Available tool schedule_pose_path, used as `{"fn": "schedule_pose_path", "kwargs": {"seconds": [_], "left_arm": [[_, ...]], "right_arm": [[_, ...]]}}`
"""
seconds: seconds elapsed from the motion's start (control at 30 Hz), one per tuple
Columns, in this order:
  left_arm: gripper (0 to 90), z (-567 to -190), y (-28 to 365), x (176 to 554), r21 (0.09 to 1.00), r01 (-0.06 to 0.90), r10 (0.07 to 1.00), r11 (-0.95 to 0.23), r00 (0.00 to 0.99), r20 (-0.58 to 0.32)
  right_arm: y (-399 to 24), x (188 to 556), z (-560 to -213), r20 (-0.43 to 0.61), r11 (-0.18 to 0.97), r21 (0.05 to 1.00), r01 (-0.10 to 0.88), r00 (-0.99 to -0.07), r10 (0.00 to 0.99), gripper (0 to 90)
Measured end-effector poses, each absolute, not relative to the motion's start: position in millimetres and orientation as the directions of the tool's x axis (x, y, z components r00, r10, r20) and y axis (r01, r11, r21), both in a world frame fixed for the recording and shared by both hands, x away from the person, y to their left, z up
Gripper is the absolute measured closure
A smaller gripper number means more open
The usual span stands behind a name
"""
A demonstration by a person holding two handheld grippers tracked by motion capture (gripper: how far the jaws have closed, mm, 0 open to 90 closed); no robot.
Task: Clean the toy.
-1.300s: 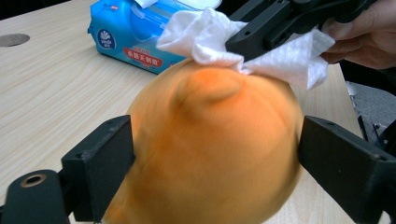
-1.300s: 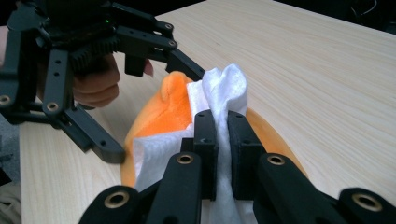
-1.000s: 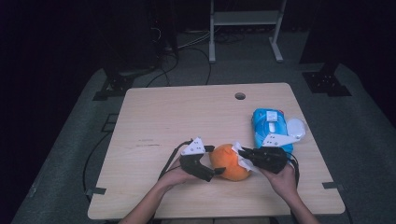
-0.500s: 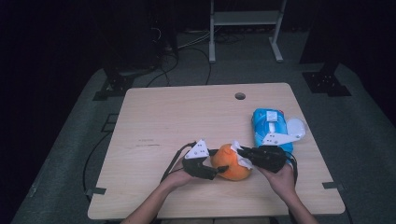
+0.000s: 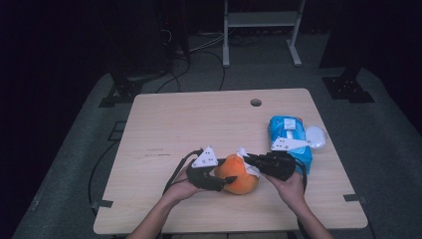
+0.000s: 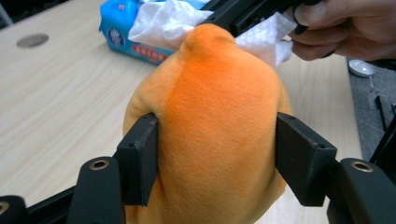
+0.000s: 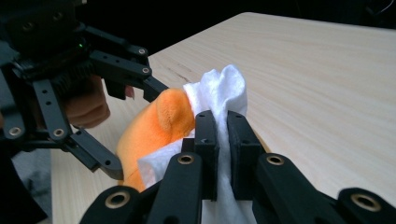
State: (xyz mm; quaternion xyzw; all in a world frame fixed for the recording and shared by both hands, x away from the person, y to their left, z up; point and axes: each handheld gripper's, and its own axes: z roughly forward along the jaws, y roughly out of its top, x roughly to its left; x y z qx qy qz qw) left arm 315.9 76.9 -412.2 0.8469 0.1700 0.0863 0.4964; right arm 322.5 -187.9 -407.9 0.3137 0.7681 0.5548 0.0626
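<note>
Both forearms enter from the bottom edge of the high view and converge at lower centre. The left gripper (image 5: pixel 226 180), jaws just closed, clamps the orange plush toy (image 5: pixel 240 174). The right gripper (image 5: pixel 249 160) pinches a white tissue (image 7: pixel 219 93) tight between its jaws.

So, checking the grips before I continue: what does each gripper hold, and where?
Left gripper squeezes the orange plush toy across its sides; right gripper pinches the white tissue.

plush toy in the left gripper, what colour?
Orange, plain; the plush toy shows best in the left gripper view.
</note>
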Motion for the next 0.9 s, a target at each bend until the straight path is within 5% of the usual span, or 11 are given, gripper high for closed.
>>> {"fn": "schedule_pose_path", "kwargs": {"seconds": [0.37,0.73,0.9], "left_arm": [[33.9,-404,55,318,0.863,0.211,0.393,-0.459,0.919,-0.015],[12.2,-400,65,328,0.899,0.195,0.363,-0.393,0.931,-0.043],[10.5,-411,64,336,0.902,0.226,0.342,-0.369,0.935,-0.094]], "right_arm": [[-182,305,-380,0.113,0.219,0.935,0.28,-0.819,0.563,83.1],[-204,306,-394,0.118,0.248,0.91,0.333,-0.78,0.615,83.2],[-215,304,-397,0.134,0.232,0.91,0.344,-0.773,0.621,83.2]]}}
